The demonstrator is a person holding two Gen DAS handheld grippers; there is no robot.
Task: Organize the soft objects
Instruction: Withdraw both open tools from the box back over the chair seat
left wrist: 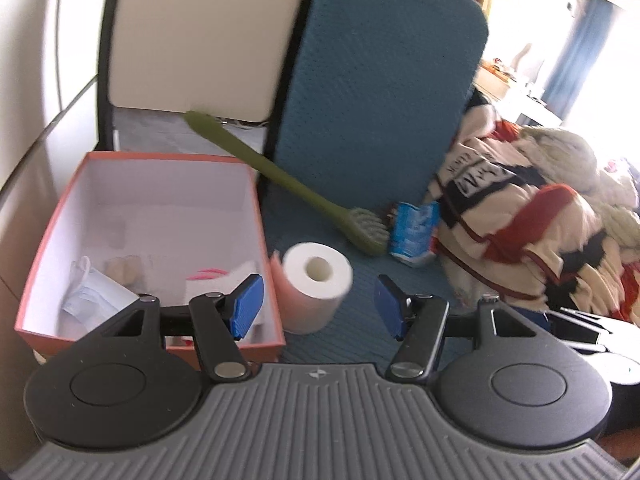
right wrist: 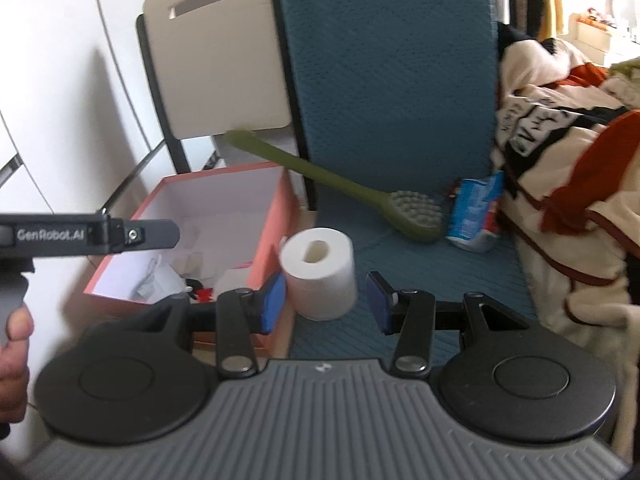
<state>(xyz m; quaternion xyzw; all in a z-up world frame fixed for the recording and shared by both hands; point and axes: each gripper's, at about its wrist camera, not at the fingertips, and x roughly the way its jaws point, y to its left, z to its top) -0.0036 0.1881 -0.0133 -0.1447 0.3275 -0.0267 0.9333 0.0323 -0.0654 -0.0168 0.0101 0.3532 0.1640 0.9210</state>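
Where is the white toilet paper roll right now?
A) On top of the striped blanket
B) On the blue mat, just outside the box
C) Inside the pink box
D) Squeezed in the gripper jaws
B. The toilet paper roll stands on the blue mat beside the pink box, outside its wall; both the left gripper and the right gripper have their jaws open and hold nothing.

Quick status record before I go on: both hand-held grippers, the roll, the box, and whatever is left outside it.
left hand-held gripper: open, empty
right hand-held gripper: open, empty
toilet paper roll: upright on blue cushion, beside box
orange box: open; face mask and small items inside
outside box: green brush, blue packet, blanket
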